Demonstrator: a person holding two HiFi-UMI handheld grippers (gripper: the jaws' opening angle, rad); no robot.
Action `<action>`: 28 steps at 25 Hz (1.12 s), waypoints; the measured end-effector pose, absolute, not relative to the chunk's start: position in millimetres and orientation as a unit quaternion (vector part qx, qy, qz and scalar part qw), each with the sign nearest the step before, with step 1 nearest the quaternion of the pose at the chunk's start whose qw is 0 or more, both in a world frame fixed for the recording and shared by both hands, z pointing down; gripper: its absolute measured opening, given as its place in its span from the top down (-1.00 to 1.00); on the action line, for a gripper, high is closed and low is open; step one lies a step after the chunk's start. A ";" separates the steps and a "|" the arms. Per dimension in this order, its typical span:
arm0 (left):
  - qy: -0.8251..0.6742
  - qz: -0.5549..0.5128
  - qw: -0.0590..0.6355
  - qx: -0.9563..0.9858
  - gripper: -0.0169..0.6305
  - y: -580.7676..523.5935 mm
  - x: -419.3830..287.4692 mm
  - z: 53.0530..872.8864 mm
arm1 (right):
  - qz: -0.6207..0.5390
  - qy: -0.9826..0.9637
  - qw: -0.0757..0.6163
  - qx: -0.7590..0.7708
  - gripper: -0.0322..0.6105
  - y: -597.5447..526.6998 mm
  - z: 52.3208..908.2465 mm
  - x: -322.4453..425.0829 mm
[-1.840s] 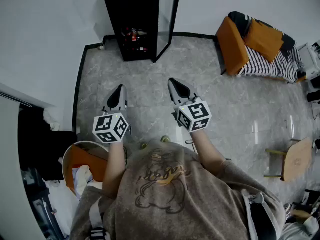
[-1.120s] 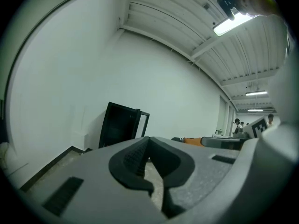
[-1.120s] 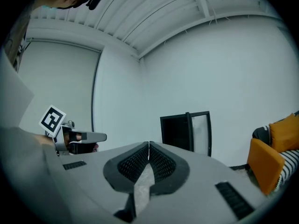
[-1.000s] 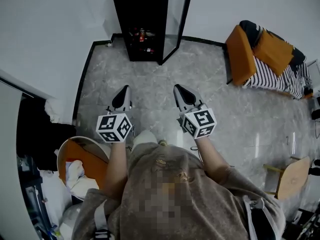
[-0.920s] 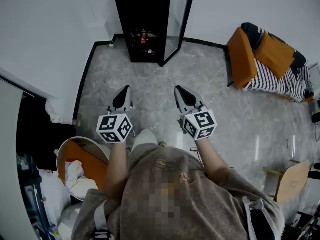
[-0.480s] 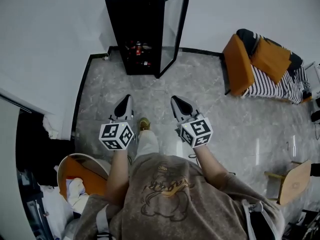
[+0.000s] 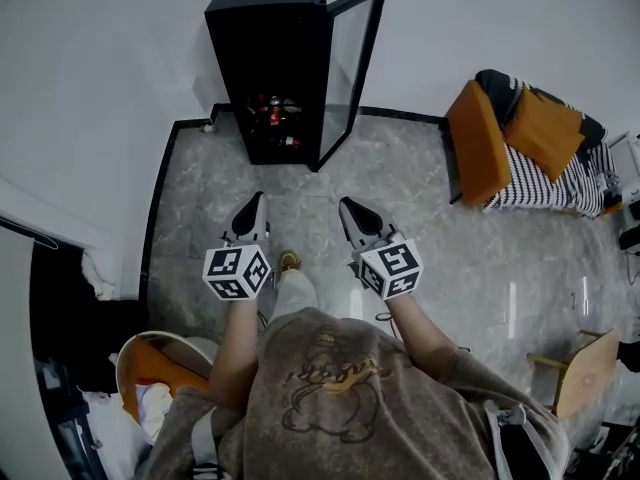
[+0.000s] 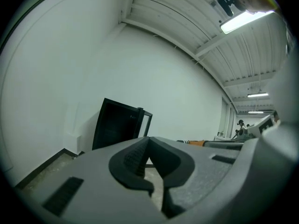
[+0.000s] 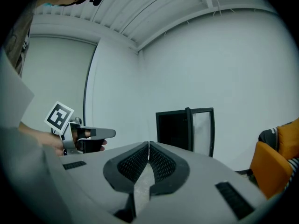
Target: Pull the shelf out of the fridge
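Observation:
A tall black fridge (image 7: 268, 58) stands against the far white wall with its glass door (image 7: 350, 68) swung open to the right. Bottles and a shelf (image 7: 274, 118) show low inside it. The fridge also appears in the left gripper view (image 8: 114, 127) and in the right gripper view (image 9: 180, 129), still some way off. My left gripper (image 7: 256, 200) and my right gripper (image 7: 346, 206) are held side by side over the grey floor, well short of the fridge. Both are shut with nothing between the jaws.
An orange armchair (image 7: 480, 138) with a striped cushion stands at the right wall. A round basket (image 7: 150, 368) with orange lining sits at lower left. A wooden stool (image 7: 575, 363) is at lower right. The marbled grey floor (image 7: 300, 183) runs from me to the fridge.
The fridge has slid lower and nearer in the head view as the person walked towards it. Both grippers stay shut and level beside each other.

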State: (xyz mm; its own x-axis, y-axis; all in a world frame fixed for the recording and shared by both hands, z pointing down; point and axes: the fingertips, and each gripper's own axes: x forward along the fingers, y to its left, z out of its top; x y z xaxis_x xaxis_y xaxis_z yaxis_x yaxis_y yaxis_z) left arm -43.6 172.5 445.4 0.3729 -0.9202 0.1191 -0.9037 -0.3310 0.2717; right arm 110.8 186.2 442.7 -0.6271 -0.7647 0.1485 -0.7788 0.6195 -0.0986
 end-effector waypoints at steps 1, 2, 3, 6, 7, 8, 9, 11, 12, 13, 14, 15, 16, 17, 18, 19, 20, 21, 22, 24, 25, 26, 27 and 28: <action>-0.559 -0.025 0.147 0.815 0.93 164.2 -45.5 446.0 | 0.078 -0.899 0.047 0.429 0.83 178.0 442.2 108.4; -0.559 -0.024 0.148 0.816 0.93 155.8 -47.5 446.3 | 0.078 -0.898 0.047 0.430 0.83 169.7 441.6 106.0; -0.558 -0.022 0.149 0.816 0.93 147.4 -49.3 446.6 | 0.078 -0.898 0.048 0.430 0.83 161.3 441.0 103.6; -0.555 -0.020 0.156 0.817 0.93 123.7 -52.8 447.0 | 0.082 -0.898 0.049 0.430 0.83 137.1 439.6 97.4; -0.554 -0.019 0.158 0.817 0.93 116.4 -54.0 447.0 | 0.084 -0.898 0.049 0.429 0.83 129.8 439.1 94.7; -0.553 -0.018 0.161 0.818 0.93 109.0 -55.7 447.1 | 0.085 -0.899 0.048 0.428 0.83 122.6 438.9 91.6; -0.552 -0.017 0.163 0.818 0.93 101.3 -57.7 447.5 | 0.087 -0.899 0.049 0.426 0.83 115.5 439.0 88.2; -0.550 -0.018 0.170 0.818 0.93 86.2 -62.7 448.2 | 0.090 -0.900 0.050 0.424 0.83 101.4 440.3 80.9; -0.548 -0.019 0.174 0.818 0.93 78.9 -65.5 448.3 | 0.092 -0.900 0.050 0.423 0.83 94.3 440.8 77.3; -0.547 -0.022 0.178 0.818 0.93 71.6 -68.6 448.2 | 0.094 -0.900 0.050 0.424 0.83 87.1 441.1 73.8; -0.546 -0.026 0.181 0.818 0.93 64.5 -72.2 448.1 | 0.096 -0.899 0.049 0.424 0.83 80.0 441.4 70.4; -0.545 -0.029 0.183 0.818 0.93 57.3 -76.0 448.2 | 0.099 -0.898 0.049 0.426 0.83 73.0 441.8 67.2; -0.545 -0.030 0.185 0.818 0.93 49.9 -80.0 448.4 | 0.100 -0.897 0.049 0.428 0.83 65.9 442.3 64.0; -0.544 -0.031 0.186 0.818 0.93 42.1 -83.9 448.6 | 0.102 -0.896 0.048 0.430 0.83 58.6 442.7 61.1; -0.543 -0.031 0.186 0.818 0.93 34.1 -87.4 448.6 | 0.103 -0.894 0.047 0.433 0.83 50.9 443.1 58.5; -0.542 -0.031 0.187 0.819 0.93 26.0 -90.6 448.5 | 0.105 -0.892 0.047 0.437 0.83 43.1 443.6 56.2; -0.539 -0.032 0.188 0.820 0.93 18.1 -93.6 448.6 | 0.107 -0.890 0.047 0.441 0.83 35.4 444.2 53.8; -0.536 -0.030 0.189 0.822 0.93 10.6 -96.4 449.3 | 0.109 -0.888 0.048 0.445 0.83 27.9 445.1 51.2; -0.532 -0.027 0.190 0.825 0.93 3.5 -99.1 450.5 | 0.110 -0.886 0.049 0.448 0.83 20.4 446.1 48.5; -0.523 -0.018 0.189 0.831 0.93 -10.2 -104.0 452.2 | 0.112 -0.881 0.049 0.457 0.83 6.3 447.0 44.0; -0.520 -0.015 0.188 0.833 0.93 -16.9 -106.9 452.1 | 0.112 -0.879 0.048 0.461 0.83 -0.1 446.7 42.2; -0.518 -0.015 0.188 0.834 0.93 -23.3 -110.2 451.7 | 0.113 -0.876 0.046 0.466 0.83 -5.9 446.2 40.4; -0.517 -0.018 0.189 0.835 0.93 -29.8 -113.7 451.0 | 0.113 -0.874 0.045 0.471 0.83 -11.0 445.7 38.9; -0.516 -0.024 0.194 0.834 0.93 -36.4 -116.8 450.3 | 0.113 -0.872 0.045 0.475 0.83 -15.6 445.1 37.8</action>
